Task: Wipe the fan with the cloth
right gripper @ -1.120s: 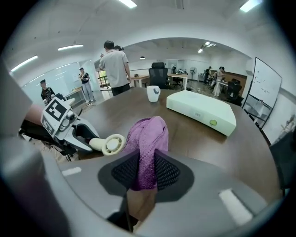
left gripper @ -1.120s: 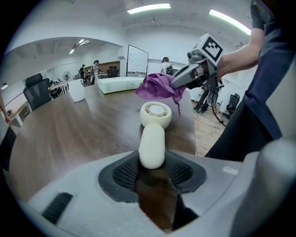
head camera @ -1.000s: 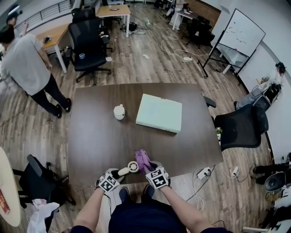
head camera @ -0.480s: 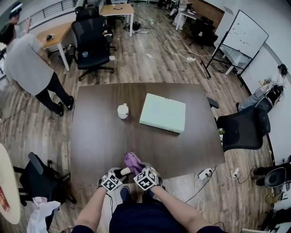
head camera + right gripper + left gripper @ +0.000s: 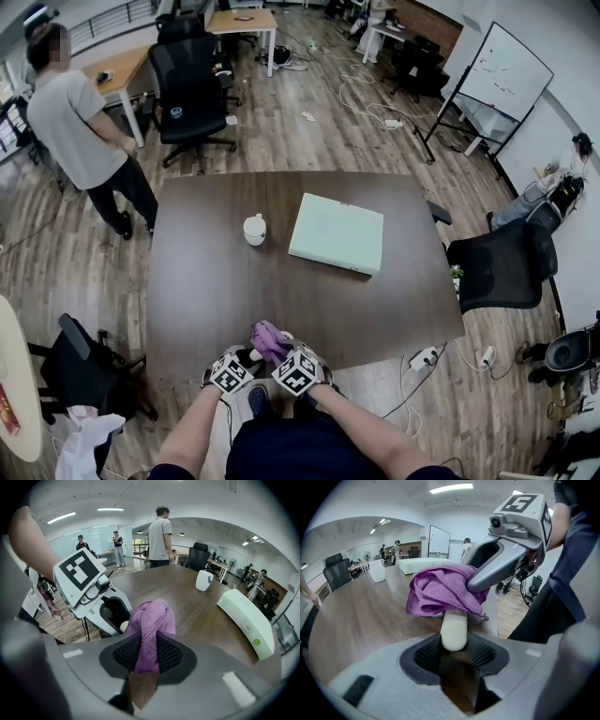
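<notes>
A small white hand fan lies at the table's near edge, and only its handle (image 5: 453, 630) shows. My left gripper (image 5: 454, 651) is shut on that handle. In the head view the left gripper (image 5: 244, 359) sits just left of the right one. A purple cloth (image 5: 443, 592) is draped over the fan's head and hides it. My right gripper (image 5: 147, 656) is shut on the cloth (image 5: 150, 625), pressing it down from the right. From above, the cloth (image 5: 268, 339) bunches between both grippers, with the right gripper (image 5: 281, 354) behind it.
A white cup (image 5: 254, 229) and a pale green box (image 5: 336, 233) stand farther back on the dark table (image 5: 206, 281). A person (image 5: 80, 122) stands beyond its far left corner. Office chairs sit at the back (image 5: 187, 80) and the right (image 5: 497, 262).
My right gripper carried the purple cloth leftward and a little down onto the fan's head, which is now covered. The left gripper kept still on the handle.
</notes>
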`<action>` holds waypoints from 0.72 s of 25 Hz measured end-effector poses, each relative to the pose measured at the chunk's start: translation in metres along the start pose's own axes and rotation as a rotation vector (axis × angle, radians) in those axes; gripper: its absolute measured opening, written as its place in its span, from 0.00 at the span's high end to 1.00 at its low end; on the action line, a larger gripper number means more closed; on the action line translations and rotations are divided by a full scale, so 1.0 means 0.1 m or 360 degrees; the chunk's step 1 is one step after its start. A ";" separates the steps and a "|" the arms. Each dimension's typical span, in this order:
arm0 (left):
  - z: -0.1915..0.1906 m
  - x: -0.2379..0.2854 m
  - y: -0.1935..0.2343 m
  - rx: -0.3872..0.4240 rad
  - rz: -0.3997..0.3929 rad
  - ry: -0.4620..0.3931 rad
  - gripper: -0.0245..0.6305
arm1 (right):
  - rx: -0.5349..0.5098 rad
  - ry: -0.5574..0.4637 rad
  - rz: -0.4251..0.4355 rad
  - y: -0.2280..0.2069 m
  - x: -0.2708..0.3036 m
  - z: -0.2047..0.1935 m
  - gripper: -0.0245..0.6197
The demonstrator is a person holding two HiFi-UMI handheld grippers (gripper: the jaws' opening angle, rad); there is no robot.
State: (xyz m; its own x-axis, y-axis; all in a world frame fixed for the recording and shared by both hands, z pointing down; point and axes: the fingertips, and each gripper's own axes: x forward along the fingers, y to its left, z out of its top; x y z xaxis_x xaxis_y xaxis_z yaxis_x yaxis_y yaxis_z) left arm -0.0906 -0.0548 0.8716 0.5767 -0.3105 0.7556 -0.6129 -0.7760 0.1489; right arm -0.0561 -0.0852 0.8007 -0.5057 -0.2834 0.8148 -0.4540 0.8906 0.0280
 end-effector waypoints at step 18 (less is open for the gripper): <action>0.01 -0.04 0.01 -0.0011 0.0003 0.0015 0.70 | -0.0150 0.0004 0.0236 0.40 0.21 0.21 0.81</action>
State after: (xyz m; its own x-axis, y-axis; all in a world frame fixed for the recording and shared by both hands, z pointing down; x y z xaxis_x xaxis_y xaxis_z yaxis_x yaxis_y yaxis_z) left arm -0.0932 -0.0549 0.8682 0.5706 -0.3069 0.7617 -0.6178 -0.7716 0.1519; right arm -0.1001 -0.0625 0.8067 -0.5602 -0.1457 0.8155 -0.3039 0.9519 -0.0387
